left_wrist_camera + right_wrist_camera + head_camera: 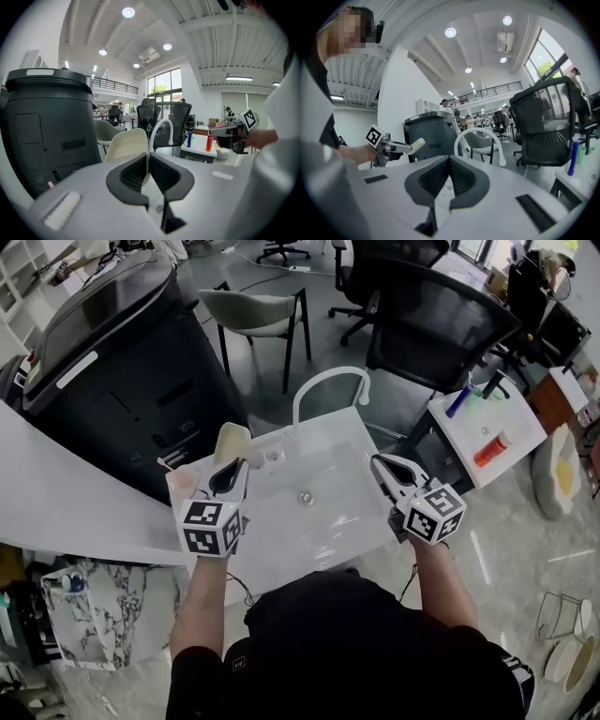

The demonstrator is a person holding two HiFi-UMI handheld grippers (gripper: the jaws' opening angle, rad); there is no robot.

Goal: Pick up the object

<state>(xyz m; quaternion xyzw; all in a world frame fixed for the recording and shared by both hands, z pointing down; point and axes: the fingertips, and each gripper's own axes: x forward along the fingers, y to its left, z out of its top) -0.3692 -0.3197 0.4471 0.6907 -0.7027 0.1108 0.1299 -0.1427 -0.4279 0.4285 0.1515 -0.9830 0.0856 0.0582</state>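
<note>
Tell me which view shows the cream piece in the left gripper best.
The left gripper view: the cream piece stands large right past the left gripper, whose jaws grip it. The head view shows only its rounded end; the right gripper view shows it small and far off.

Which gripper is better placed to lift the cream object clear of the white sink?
Left. The left gripper is clamped on the cream object. The right gripper is shut on nothing, across the sink from it.
</note>
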